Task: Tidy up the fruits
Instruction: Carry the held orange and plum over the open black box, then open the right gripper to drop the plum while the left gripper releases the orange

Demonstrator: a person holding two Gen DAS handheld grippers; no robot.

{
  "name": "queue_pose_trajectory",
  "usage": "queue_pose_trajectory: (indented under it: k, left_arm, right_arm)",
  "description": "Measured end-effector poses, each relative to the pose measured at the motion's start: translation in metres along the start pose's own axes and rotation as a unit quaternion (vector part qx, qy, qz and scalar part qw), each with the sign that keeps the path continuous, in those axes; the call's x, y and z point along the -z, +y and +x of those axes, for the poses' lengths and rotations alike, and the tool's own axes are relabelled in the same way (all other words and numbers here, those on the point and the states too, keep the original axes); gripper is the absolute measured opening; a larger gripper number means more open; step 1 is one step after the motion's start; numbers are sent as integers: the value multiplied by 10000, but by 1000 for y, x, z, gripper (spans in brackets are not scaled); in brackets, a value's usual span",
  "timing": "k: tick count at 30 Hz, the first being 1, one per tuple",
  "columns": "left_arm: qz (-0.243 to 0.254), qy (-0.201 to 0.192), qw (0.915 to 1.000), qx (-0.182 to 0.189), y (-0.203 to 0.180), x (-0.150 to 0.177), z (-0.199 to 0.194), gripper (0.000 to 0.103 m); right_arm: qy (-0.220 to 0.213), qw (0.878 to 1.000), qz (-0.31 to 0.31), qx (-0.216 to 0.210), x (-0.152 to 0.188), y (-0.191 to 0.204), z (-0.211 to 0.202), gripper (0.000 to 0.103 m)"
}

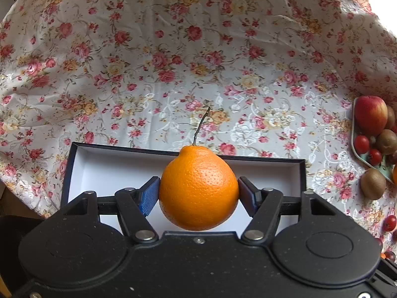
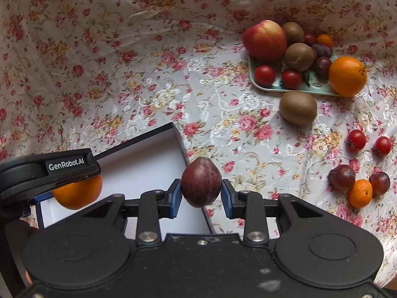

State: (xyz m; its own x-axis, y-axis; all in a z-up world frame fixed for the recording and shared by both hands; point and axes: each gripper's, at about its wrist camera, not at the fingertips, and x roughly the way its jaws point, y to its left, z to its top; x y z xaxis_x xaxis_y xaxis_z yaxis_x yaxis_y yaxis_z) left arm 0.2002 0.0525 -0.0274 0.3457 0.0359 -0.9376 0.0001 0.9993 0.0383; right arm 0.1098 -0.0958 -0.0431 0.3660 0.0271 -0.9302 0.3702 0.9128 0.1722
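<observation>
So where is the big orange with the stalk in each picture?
Left wrist view: the orange sits dead centre, clamped between the left gripper pads, above the white-lined box.
Right wrist view: the same orange peeks out at the lower left, under the left gripper's black finger.
Shared landmark: the red apple on the green tray.
</observation>
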Motion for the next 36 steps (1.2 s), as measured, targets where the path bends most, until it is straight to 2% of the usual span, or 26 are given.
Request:
queue_pose_trajectory:
  k: [7, 12, 20, 23, 25, 28, 36]
  left_arm:
    - [-66, 162, 9998, -125, 27, 0, 12, 69]
    - [-129, 341, 9993, -83, 39, 2, 20, 69]
    - [-268, 488, 9984, 29, 52, 5, 27, 69]
    - [-344, 409, 9986, 14, 55, 5, 25, 69]
    - [-341, 153, 9993, -81, 56, 5, 17, 66]
    - [-334, -167, 9991, -208, 56, 2, 4, 66]
    - [-149, -141, 9996, -175, 54, 3, 5, 66]
  right_arm:
    - [-37, 9989, -463, 77, 10, 36, 10, 35]
    - [-311, 9965, -758, 137, 15, 52, 8, 36]
    - [-197, 9961, -853, 100, 16, 60, 17, 36]
    - [-220, 9960, -861, 85, 16, 61, 17, 36]
    - [-232, 9959, -866, 86, 16, 61, 17, 36]
    - [-217, 9958, -885, 106, 16, 61, 18, 36]
    - [-158, 9958, -886, 190, 16, 61, 21, 36]
